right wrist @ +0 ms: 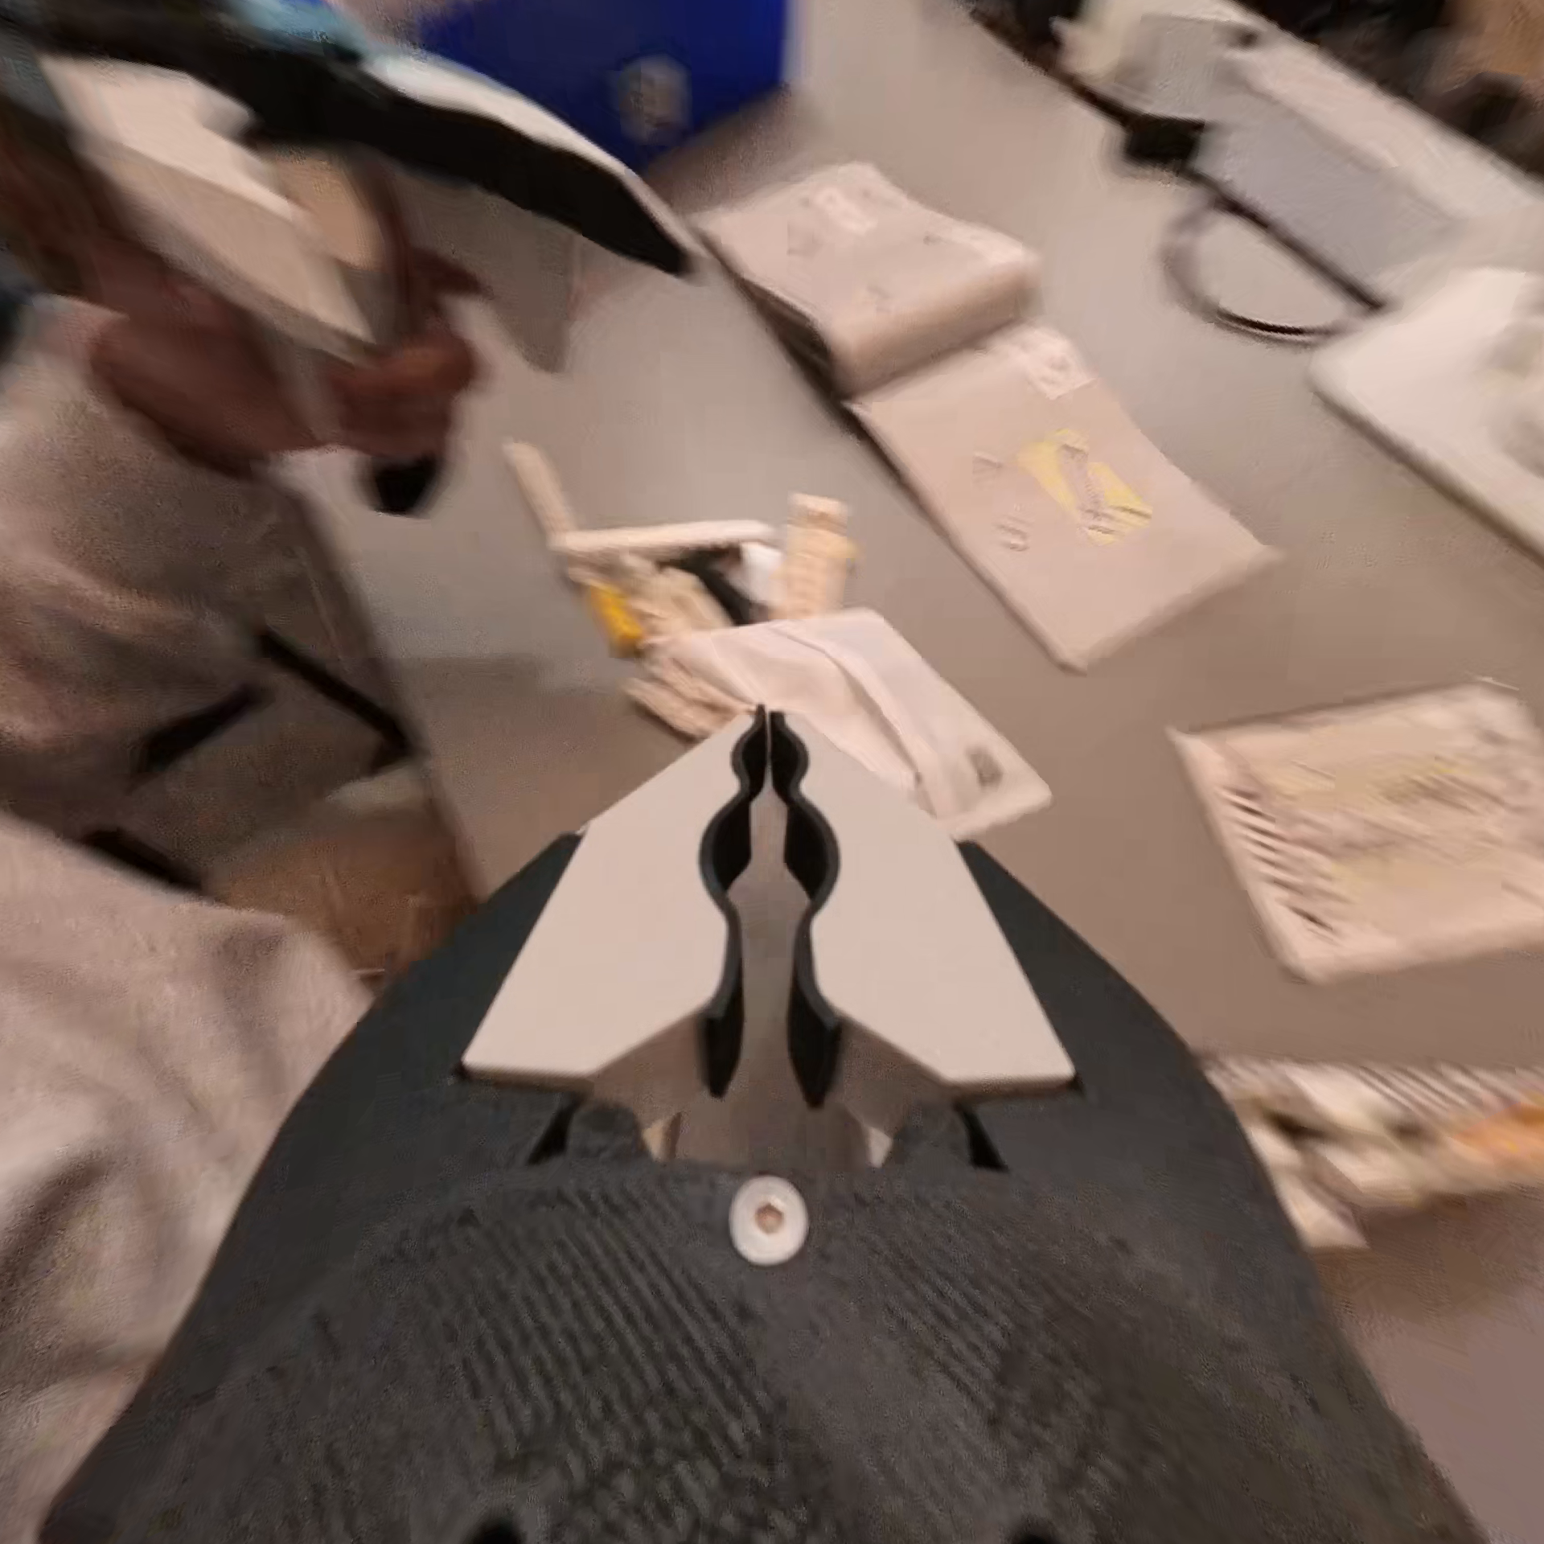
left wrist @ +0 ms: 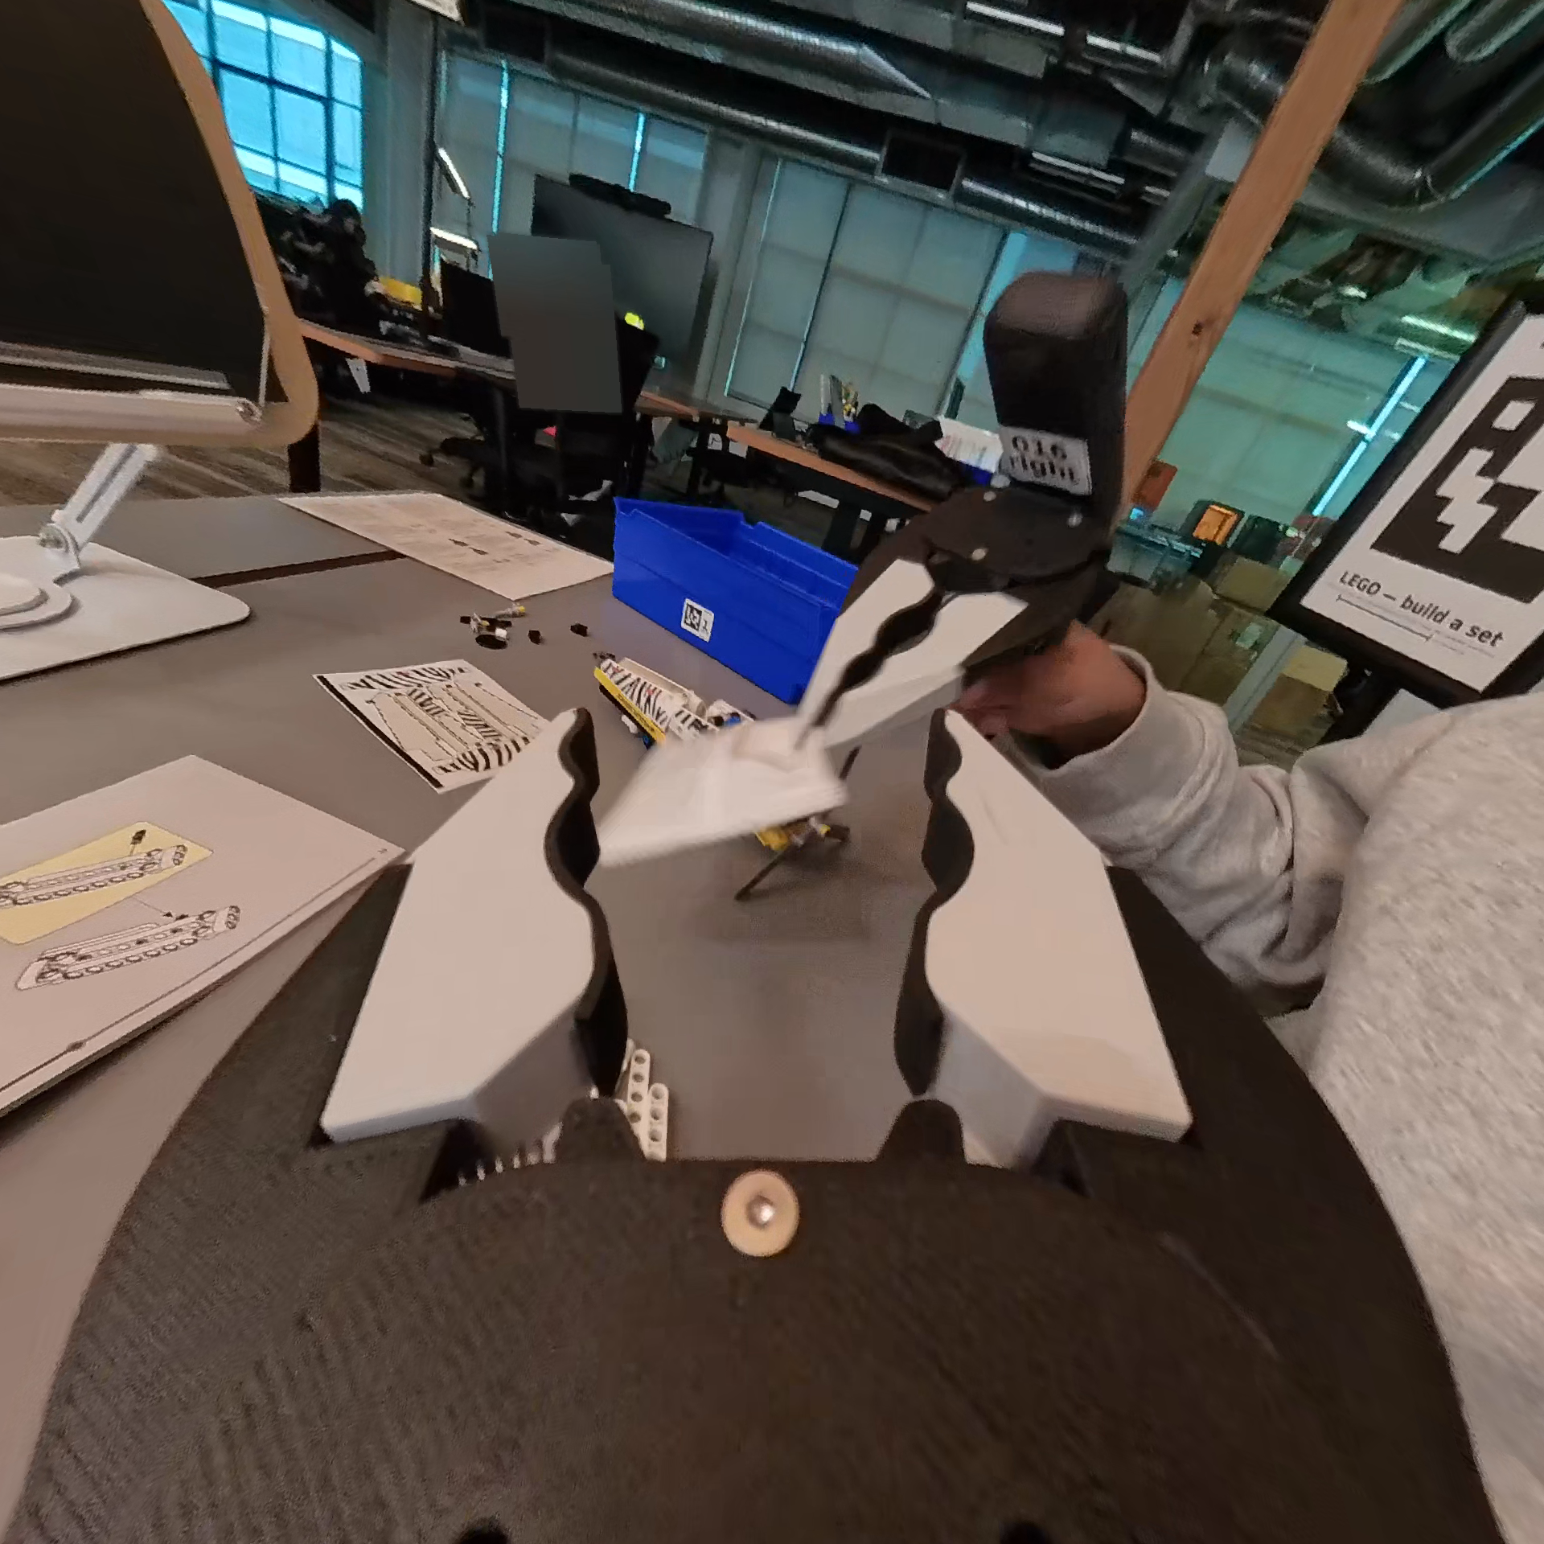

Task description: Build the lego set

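Two grippers work above a grey table (left wrist: 251, 710): right gripper (right wrist: 764, 718) pinches a white panel (right wrist: 877, 718) over the half-built model (right wrist: 668, 576); left gripper (left wrist: 760, 844) gapes empty. Loose pieces (left wrist: 510, 622) remain unattached.

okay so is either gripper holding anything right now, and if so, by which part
The right gripper is shut on a white panel piece, pinching its near edge. The left gripper is open and holds nothing.
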